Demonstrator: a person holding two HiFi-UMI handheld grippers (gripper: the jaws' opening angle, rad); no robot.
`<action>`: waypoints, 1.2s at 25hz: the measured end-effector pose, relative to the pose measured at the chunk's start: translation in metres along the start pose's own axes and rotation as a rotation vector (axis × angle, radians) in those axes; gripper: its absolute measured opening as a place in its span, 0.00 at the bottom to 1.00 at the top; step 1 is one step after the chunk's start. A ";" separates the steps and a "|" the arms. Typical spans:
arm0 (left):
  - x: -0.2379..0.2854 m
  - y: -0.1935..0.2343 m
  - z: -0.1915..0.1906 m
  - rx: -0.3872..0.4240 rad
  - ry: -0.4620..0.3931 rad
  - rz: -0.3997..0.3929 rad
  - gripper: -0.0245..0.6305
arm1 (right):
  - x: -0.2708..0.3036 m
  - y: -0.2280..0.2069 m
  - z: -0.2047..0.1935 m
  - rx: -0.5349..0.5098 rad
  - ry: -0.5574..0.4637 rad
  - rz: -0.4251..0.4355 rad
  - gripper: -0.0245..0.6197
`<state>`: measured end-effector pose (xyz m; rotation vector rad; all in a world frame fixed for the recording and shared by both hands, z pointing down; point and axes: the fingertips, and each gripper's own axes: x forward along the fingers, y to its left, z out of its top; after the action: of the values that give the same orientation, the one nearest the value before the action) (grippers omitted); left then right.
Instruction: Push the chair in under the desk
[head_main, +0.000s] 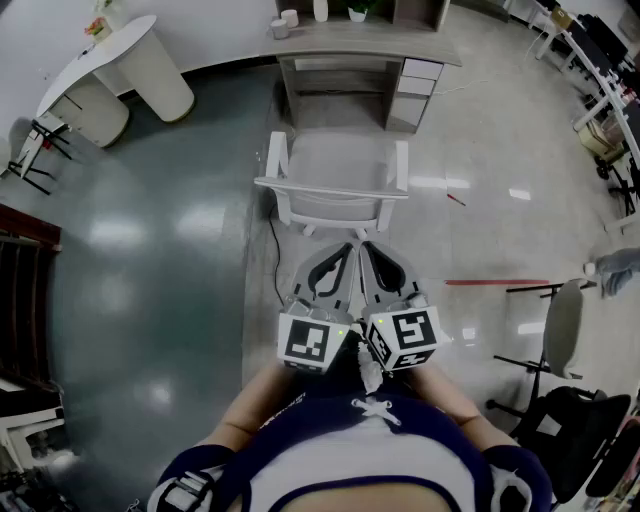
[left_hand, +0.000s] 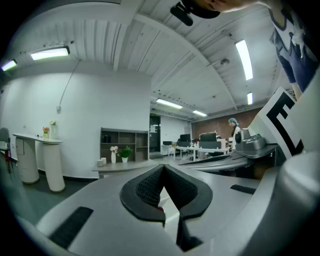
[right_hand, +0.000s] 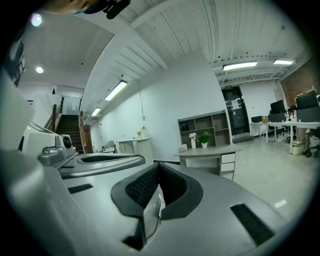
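A white chair (head_main: 335, 180) stands in front of the grey desk (head_main: 365, 45), its backrest (head_main: 330, 191) towards me and its seat outside the desk's opening. Both grippers are held side by side just short of the backrest, apart from it. My left gripper (head_main: 349, 247) is shut with nothing between its jaws, and so is my right gripper (head_main: 365, 246). In the left gripper view the left gripper (left_hand: 163, 166) points level at the desk (left_hand: 125, 167). The right gripper view shows the right gripper (right_hand: 159, 164) shut, with the desk (right_hand: 207, 152) ahead to the right.
A drawer unit (head_main: 412, 92) fills the desk's right side. A white curved counter (head_main: 110, 60) stands far left. A black cable (head_main: 275, 250) runs on the floor left of the chair. A black office chair (head_main: 565, 400) and desks (head_main: 600, 70) are at the right.
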<state>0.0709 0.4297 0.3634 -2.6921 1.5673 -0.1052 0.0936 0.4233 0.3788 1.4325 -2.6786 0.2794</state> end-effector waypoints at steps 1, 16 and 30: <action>0.000 0.002 -0.001 -0.002 0.000 -0.003 0.05 | 0.002 0.001 -0.001 -0.002 0.002 0.000 0.05; 0.008 0.053 -0.033 0.072 0.081 -0.038 0.05 | 0.045 0.001 -0.025 -0.100 0.079 -0.024 0.05; 0.018 0.095 -0.066 0.133 0.183 -0.114 0.05 | 0.085 0.009 -0.054 -0.266 0.207 -0.027 0.06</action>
<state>-0.0072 0.3684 0.4250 -2.7313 1.3898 -0.4539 0.0392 0.3700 0.4451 1.2832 -2.4220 0.0616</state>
